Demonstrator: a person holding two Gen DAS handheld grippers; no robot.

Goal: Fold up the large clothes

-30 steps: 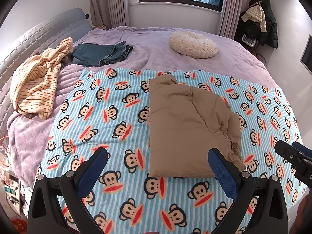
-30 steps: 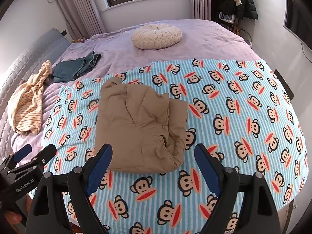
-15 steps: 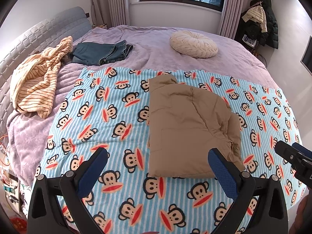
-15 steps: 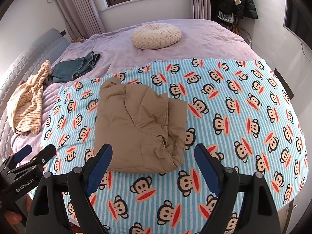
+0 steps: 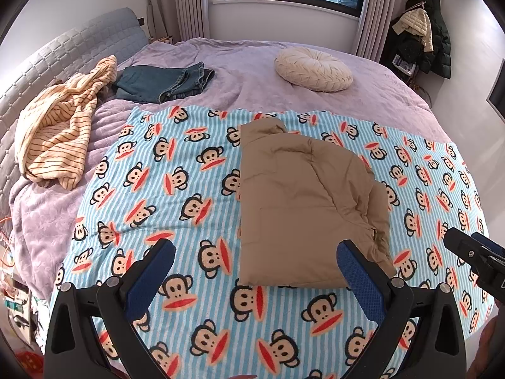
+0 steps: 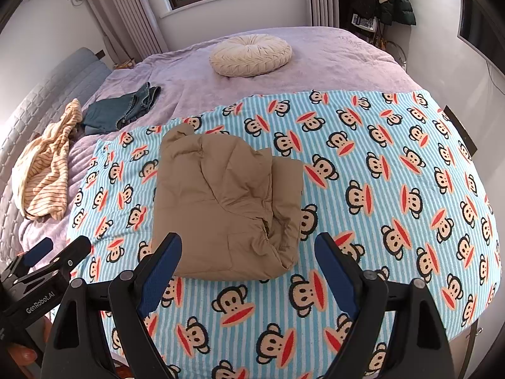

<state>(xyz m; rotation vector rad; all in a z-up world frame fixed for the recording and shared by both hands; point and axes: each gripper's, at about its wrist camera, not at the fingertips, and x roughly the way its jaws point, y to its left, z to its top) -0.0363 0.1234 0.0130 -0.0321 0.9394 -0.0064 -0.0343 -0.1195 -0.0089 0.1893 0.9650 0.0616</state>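
Observation:
A tan padded garment (image 5: 303,202) lies folded into a rough rectangle on the blue striped monkey-print blanket (image 5: 164,189); it also shows in the right wrist view (image 6: 227,205). My left gripper (image 5: 255,259) is open and empty, held above the blanket just short of the garment's near edge. My right gripper (image 6: 249,259) is open and empty, likewise just short of the near edge. Each gripper shows at the side of the other's view: the right one (image 5: 473,255) and the left one (image 6: 47,265).
A striped cream garment (image 5: 60,126) and folded jeans (image 5: 161,83) lie on the purple bedspread (image 5: 246,72) at far left by the grey headboard. A round cream cushion (image 5: 312,69) sits at the far side. Coats (image 5: 423,28) hang at the right wall.
Both grippers have drawn back and risen slightly, so the view shifts a little. The garment has not moved.

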